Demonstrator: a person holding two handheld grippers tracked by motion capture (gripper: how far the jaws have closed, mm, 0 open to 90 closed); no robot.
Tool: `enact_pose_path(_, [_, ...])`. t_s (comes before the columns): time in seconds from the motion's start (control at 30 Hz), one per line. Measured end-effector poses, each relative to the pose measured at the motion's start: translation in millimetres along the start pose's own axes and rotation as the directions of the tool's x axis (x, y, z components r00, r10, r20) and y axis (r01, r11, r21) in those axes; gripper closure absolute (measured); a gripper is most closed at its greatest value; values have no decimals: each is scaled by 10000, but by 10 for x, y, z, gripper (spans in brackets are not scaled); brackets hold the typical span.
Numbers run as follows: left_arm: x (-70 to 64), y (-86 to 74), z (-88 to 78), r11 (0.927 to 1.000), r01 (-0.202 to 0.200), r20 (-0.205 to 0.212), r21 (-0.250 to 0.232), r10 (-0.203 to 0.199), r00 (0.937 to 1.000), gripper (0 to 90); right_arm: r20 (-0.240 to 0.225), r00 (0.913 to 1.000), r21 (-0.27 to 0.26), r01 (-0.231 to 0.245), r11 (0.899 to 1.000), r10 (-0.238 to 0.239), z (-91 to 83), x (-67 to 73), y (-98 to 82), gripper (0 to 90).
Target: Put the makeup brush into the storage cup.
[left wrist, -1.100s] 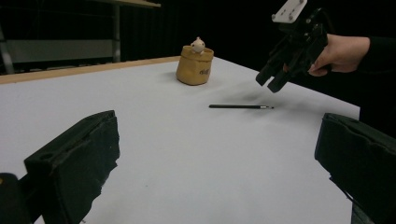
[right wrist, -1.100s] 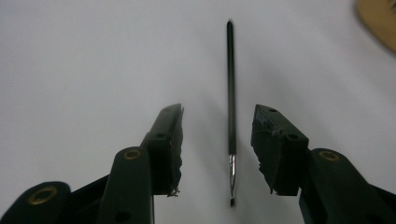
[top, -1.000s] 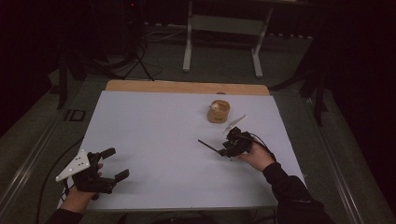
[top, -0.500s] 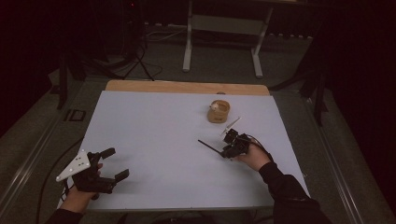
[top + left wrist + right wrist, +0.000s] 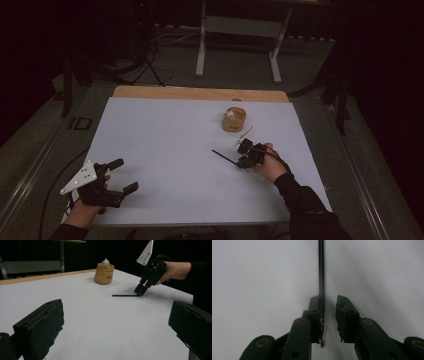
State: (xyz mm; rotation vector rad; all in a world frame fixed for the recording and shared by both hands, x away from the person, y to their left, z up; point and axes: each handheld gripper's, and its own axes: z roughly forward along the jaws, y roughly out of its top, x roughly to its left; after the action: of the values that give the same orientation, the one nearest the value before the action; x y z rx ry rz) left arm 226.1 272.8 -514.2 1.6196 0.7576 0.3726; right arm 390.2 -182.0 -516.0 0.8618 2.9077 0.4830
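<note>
My left gripper rests at the near left corner of the white worktop, and its fingers are wide apart with nothing between them. Farther in, on the right, my right gripper is down at one end of a thin black stick that lies flat on the worktop. In the right gripper view the stick lies along the inside of one finger, and a gap shows before the other one, so the fingers are a little apart and not squeezing it yet. I think I am about to pick the stick up: next I should close gently and lift straight. At the far side sits a small tan pot with a little pale thing on top; I cannot tell what that is. The room behind is too dark to see.
</note>
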Motion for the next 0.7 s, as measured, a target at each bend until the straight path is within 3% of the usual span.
enact_pose_path(0.33, [-3,-7,13,10000,-41,-30,89,41,10000,2,242,9992,130,310,9994,-313,38,50,-6,851])
enact_pose_path(0.53, [-15,8,9,9999,-111,67,-6,111,9999,2,-405,9981,149,-455,9989,461,-3,-27,18,855])
enact_pose_path(0.7, [-47,44,19,9997,-227,154,-43,228,9996,2,-642,9955,-41,-701,9975,697,-138,-46,37,856])
